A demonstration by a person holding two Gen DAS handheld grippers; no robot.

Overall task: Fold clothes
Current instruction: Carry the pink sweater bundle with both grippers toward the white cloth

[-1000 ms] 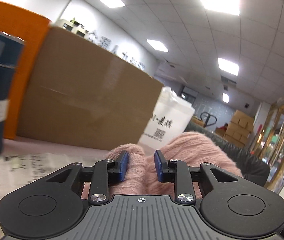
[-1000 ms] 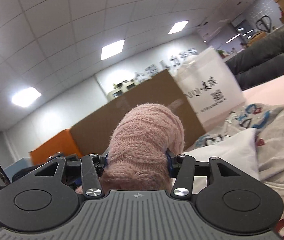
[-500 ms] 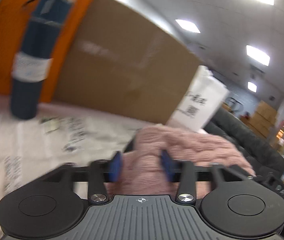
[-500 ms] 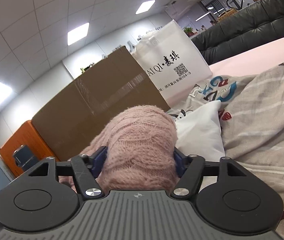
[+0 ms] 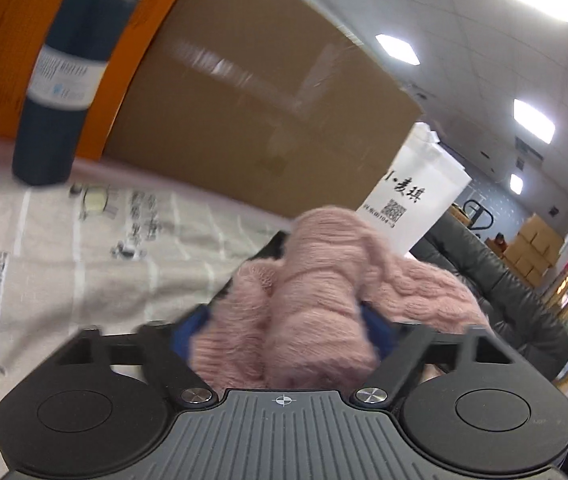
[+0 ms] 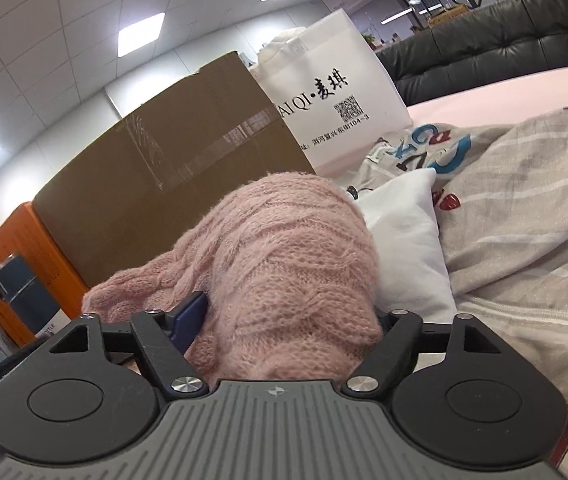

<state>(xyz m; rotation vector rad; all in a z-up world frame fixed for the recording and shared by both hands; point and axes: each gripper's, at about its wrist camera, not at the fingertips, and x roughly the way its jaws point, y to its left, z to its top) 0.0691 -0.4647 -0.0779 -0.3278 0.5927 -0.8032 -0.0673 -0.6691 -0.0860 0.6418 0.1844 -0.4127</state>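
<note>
Our left gripper (image 5: 284, 330) pinches a thick bunch of the pink sweater (image 5: 316, 300); its blue pads (image 5: 188, 330) are spread wide, with the knit filling the gap between them and spilling over the top. The sweater rises in front of the lens and trails off to the right, where a black device pokes out behind it. Below and to the left lies a printed grey cloth (image 5: 64, 248), blurred in this view. Behind it a blue flask (image 5: 62, 80) stands against an orange box (image 5: 0, 40), with a big carton (image 5: 252, 100) beside that and a white bag (image 5: 416, 196) further right.

Our right gripper (image 6: 290, 316) also clamps the sweater (image 6: 284, 264). One blue pad (image 6: 190, 314) shows on the left; the other is hidden under the knit. The bunched wool stands up between the fingers and runs off to the left, held above the desk (image 6: 484, 104). Just right of it lies a white garment (image 6: 408, 240), touching a grey striped garment (image 6: 524, 208) that spreads across the right side. A printed cloth (image 6: 424, 152) with blue letters lies behind them. The carton (image 6: 156, 184) and the bag (image 6: 324, 88) stand at the back, the flask (image 6: 20, 296) at far left, and a dark sofa (image 6: 504, 48) beyond the desk.
</note>
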